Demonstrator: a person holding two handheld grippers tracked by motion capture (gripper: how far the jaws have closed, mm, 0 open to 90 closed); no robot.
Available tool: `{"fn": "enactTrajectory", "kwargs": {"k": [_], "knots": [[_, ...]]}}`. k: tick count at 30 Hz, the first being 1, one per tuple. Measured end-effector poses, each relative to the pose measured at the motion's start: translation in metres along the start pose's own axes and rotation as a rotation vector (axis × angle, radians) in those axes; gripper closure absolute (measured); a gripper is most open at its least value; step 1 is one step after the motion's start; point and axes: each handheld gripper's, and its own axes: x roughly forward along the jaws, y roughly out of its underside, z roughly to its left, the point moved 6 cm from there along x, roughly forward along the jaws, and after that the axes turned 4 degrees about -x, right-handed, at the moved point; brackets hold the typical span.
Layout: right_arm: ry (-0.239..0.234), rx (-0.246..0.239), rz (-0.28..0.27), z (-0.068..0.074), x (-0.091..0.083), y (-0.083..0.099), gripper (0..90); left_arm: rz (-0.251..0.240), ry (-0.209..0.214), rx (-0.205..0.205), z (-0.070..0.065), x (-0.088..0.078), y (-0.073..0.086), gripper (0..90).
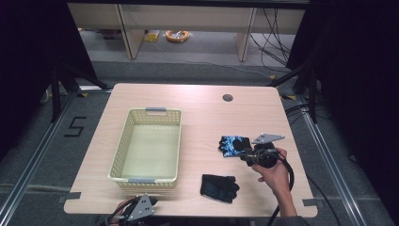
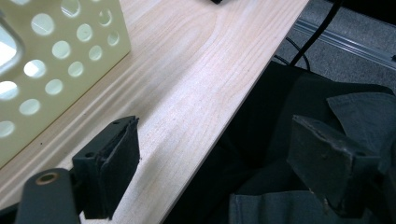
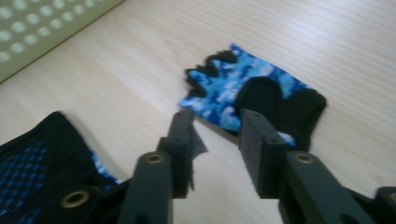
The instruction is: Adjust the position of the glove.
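R tool hides blue glove edge.

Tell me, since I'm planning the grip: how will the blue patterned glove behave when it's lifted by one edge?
The blue patterned glove lies flat like thin fabric, so it will probably droop. It looks light. Pushed, it may bunch on the smooth table.

You see a pale wooden table at centre frame, a round cable hole near its far edge. Grey carpet floor surrounds it, black curtains hang at both sides, and light desk legs stand along the top.
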Motion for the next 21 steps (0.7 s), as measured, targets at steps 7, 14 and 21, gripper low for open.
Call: {"fn": "enactTrajectory", "kwargs": {"k": [7, 14, 21], "knots": [[0.052, 0.023, -0.058, -0.011, 0.007, -0.004, 90.0, 0.007, -0.002, 0.005, 0.0, 0.001, 0.001, 16.5], [0.053, 0.036, -0.029, -0.009, 0.033, -0.018, 90.0, 0.005, -0.005, 0.001, 0.001, 0.001, 0.001, 16.5], [0.044, 0.026, -0.025, 0.0, 0.061, -0.038, 90.0, 0.007, 0.0, 0.003, 0.001, 0.0, 0.001, 16.5]]}}
